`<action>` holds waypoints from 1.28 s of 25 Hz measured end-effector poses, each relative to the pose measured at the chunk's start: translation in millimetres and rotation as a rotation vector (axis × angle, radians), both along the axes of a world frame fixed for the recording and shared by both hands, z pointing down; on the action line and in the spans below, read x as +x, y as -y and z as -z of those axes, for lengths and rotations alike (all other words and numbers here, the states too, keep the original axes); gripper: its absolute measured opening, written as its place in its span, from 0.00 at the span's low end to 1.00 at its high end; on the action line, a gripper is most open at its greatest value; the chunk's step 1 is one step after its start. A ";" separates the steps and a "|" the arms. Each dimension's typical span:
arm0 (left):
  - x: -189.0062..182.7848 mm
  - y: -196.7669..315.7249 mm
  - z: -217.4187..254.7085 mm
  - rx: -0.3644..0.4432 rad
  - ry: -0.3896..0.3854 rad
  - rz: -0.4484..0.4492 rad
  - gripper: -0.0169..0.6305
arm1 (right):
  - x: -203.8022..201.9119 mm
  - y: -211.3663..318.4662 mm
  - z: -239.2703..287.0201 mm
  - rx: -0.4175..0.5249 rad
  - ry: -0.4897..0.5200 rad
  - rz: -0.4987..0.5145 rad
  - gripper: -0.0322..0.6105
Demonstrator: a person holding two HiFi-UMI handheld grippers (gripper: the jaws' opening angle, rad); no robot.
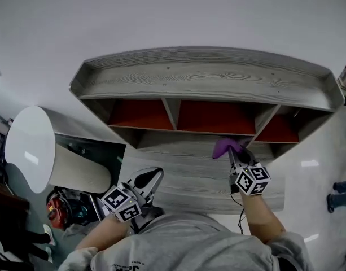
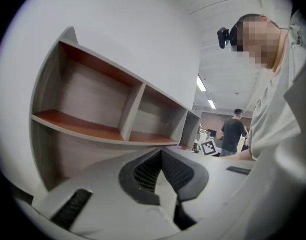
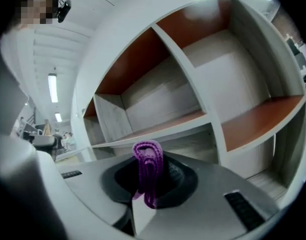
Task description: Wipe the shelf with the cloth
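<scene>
My right gripper [image 1: 235, 153] pinches the purple cloth [image 1: 223, 147] at frame centre, just below the grey shelf's [image 1: 206, 78] middle red cubby [image 1: 215, 117]. My left gripper [image 1: 151, 178], lower left, has its jaws together.

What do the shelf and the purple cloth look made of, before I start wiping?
The shelf looks like grey wood-grain laminate or board, matt, with streaked grain lines; its compartment floors are smooth orange-red, possibly painted. The cloth seems soft knitted fabric, going by its corded folds.
</scene>
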State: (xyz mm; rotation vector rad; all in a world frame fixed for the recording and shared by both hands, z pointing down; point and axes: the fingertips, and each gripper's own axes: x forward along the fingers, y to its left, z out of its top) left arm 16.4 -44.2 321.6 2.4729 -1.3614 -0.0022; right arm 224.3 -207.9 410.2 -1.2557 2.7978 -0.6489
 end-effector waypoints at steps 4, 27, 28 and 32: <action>-24.2 -14.0 18.9 0.061 -0.026 0.065 0.05 | -8.4 -38.7 15.6 0.022 -0.036 0.168 0.15; -96.6 -115.5 66.8 0.220 -0.054 -0.055 0.05 | -25.2 -205.4 131.7 0.180 -0.010 0.052 0.15; -94.2 -117.4 66.6 0.219 -0.055 -0.043 0.05 | -22.5 -205.2 129.9 0.182 -0.012 0.064 0.15; -79.6 -120.3 66.5 0.206 -0.074 -0.017 0.05 | -11.5 -200.2 128.8 0.180 -0.038 0.096 0.14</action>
